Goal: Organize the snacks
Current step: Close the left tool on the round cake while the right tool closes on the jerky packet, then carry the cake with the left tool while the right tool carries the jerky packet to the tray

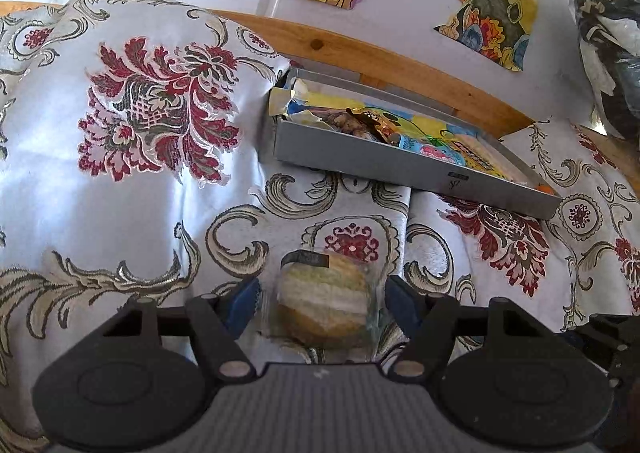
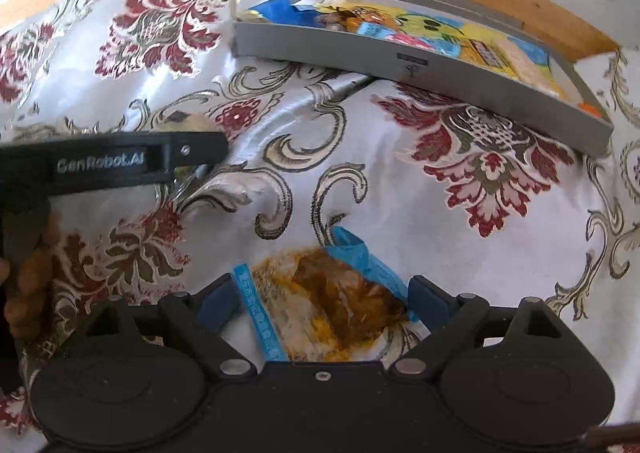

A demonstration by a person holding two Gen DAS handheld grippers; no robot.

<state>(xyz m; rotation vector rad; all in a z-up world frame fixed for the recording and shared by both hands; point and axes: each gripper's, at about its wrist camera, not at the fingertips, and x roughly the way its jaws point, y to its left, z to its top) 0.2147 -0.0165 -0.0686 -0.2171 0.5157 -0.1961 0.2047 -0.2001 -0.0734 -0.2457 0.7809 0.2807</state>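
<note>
The left tool (image 1: pixel 322 303) sits spread around a clear-wrapped round cake (image 1: pixel 325 301), its label too blurry to read. Only the right view shows the left tool's side, marked "GenRobot.AI". The right tool (image 2: pixel 320 301) is spread around a blue-edged snack packet (image 2: pixel 324 297) (near end hidden). The grey box (image 1: pixel 400 165) of snacks lies beyond on the floral cloth (image 1: pixel 120 193).

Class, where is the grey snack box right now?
The grey box lies on the patterned cloth by the wooden edge, ahead and right of the left gripper.
</note>
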